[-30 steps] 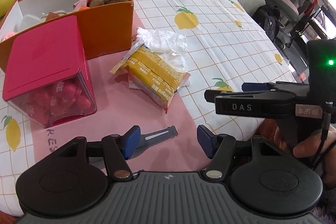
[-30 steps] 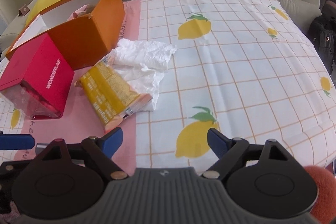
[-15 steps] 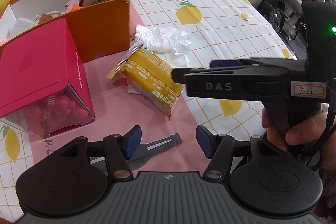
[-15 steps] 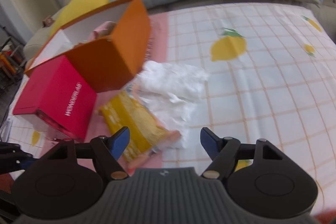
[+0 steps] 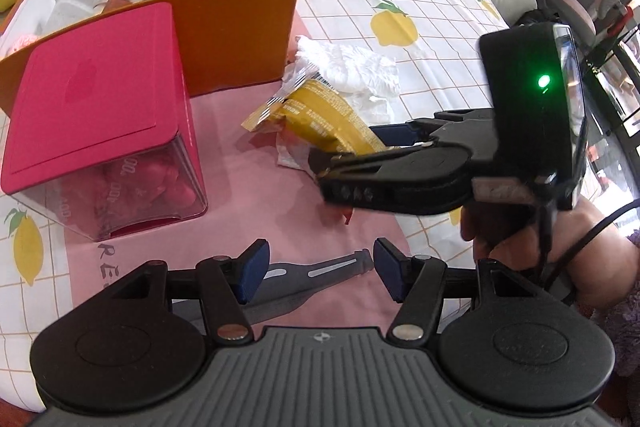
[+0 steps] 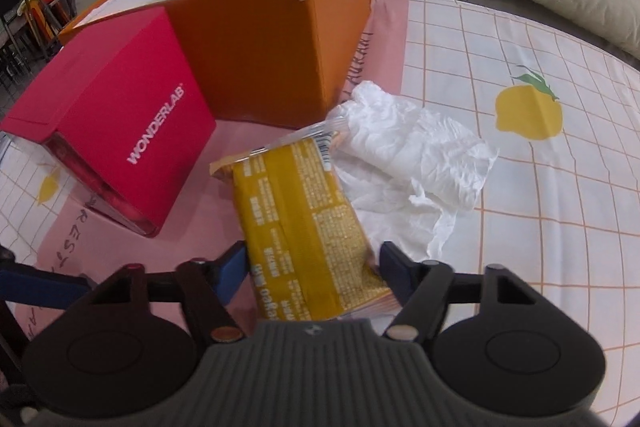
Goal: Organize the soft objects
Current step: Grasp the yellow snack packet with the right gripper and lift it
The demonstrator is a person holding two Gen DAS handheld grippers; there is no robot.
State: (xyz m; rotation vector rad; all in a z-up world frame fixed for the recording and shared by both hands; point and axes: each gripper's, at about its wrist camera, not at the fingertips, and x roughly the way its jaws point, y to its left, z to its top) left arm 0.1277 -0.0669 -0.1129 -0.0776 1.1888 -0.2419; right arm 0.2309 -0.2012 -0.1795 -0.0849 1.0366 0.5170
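At lower centre of the right wrist view, the right gripper (image 6: 314, 273) stands spread around the yellow snack packet (image 6: 306, 223), beside crumpled white tissue (image 6: 416, 155). The left gripper (image 5: 316, 269) is spread, empty, at lower centre.

Packet (image 6: 304, 211) lies on tissue (image 6: 416, 155), beside box (image 6: 264, 51).

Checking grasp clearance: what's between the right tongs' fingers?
The yellow snack pack lies between the open right tongs, seen in the right wrist view.
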